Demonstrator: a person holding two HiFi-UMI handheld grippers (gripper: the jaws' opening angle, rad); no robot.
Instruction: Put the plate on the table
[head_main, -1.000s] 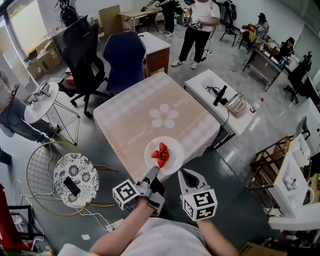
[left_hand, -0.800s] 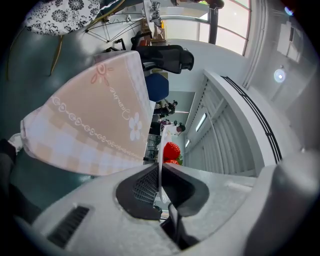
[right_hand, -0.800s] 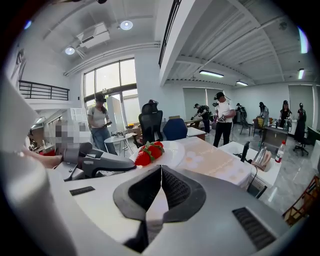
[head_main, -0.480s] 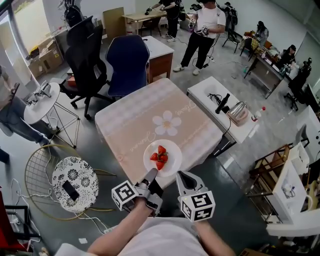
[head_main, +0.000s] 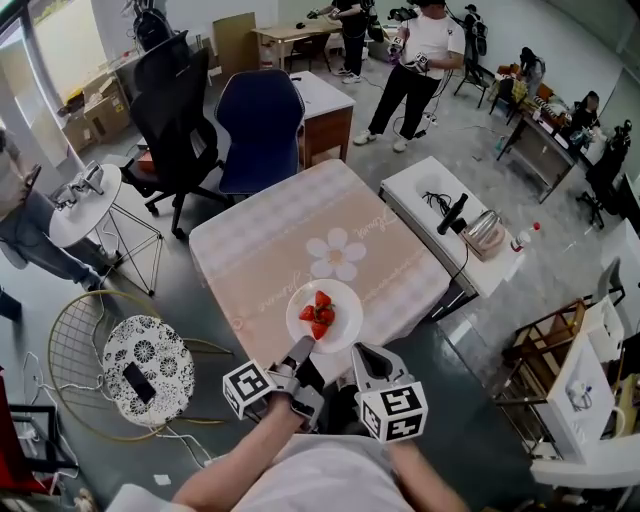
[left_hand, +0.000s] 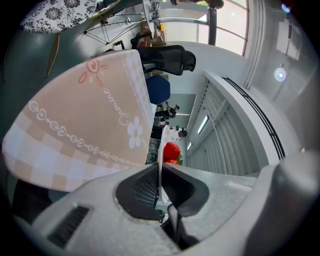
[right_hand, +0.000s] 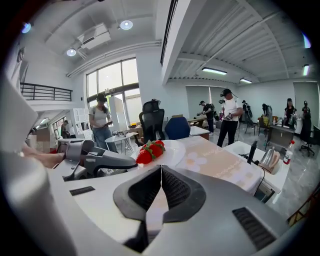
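Observation:
A white plate (head_main: 343, 305) with strawberries (head_main: 319, 314) hangs over the near edge of the pink flower-print table (head_main: 290, 235). My left gripper (head_main: 303, 349) is shut on the plate's near rim. In the left gripper view the rim (left_hand: 159, 150) runs edge-on between the jaws, with the strawberries (left_hand: 171, 149) just beyond and the table (left_hand: 85, 120) to the left. My right gripper (head_main: 366, 351) is shut and holds nothing, just right of the plate. In the right gripper view its tips (right_hand: 160, 168) meet, and the plate (right_hand: 175, 150) lies ahead of them.
A white side table (head_main: 440, 215) with a kettle (head_main: 484, 233) stands to the right. Left of me are a patterned round stool (head_main: 150, 358) carrying a phone and a wire stool (head_main: 75, 330). Two office chairs (head_main: 258, 125) stand behind the table. People stand farther back.
The plate and both grippers have crept slightly forward over the table's near edge. The left gripper's hold on the rim is unchanged, and the right gripper stays shut.

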